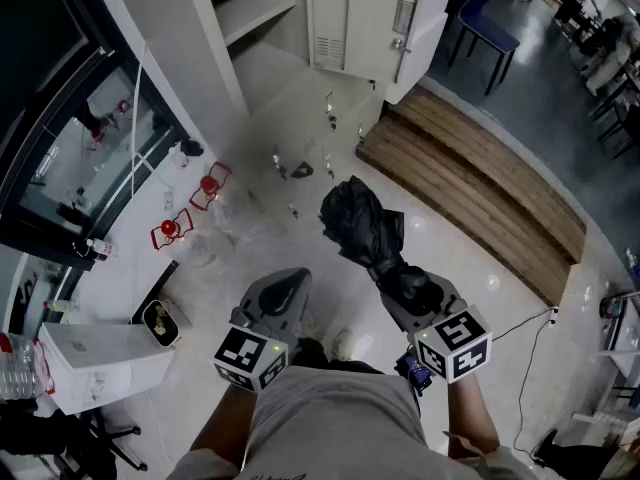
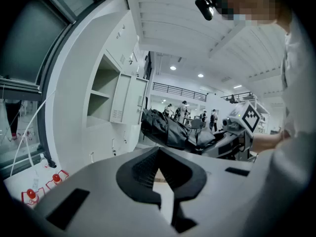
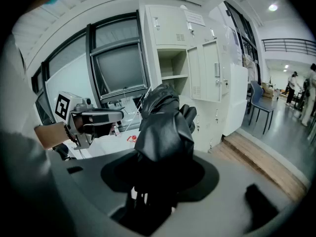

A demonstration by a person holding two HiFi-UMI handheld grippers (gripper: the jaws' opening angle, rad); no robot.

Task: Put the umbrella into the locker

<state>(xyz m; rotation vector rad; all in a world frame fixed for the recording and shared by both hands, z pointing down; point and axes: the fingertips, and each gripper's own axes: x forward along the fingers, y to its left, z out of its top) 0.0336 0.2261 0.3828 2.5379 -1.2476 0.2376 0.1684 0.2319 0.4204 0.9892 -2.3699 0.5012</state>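
A black folded umbrella point(image 1: 358, 223) sticks forward out of my right gripper point(image 1: 395, 273), which is shut on its lower end. In the right gripper view the umbrella point(image 3: 163, 127) fills the space between the jaws of that gripper point(image 3: 158, 169) and points toward the white locker point(image 3: 173, 68), whose door stands open and shows a shelf. The locker's open bay point(image 1: 255, 8) is at the top of the head view, well ahead of the umbrella. My left gripper point(image 1: 290, 283) hangs left of it, shut and empty. From the left gripper point(image 2: 159, 154) view, the umbrella point(image 2: 165, 127) is on the right.
A wooden step point(image 1: 470, 178) lies to the right of the lockers, and a blue chair point(image 1: 480, 13) stands beyond it. Two red wire-framed items point(image 1: 210, 186) and some small scattered bits point(image 1: 300, 168) sit on the floor. A white box point(image 1: 100, 353) is at the lower left by the glass wall.
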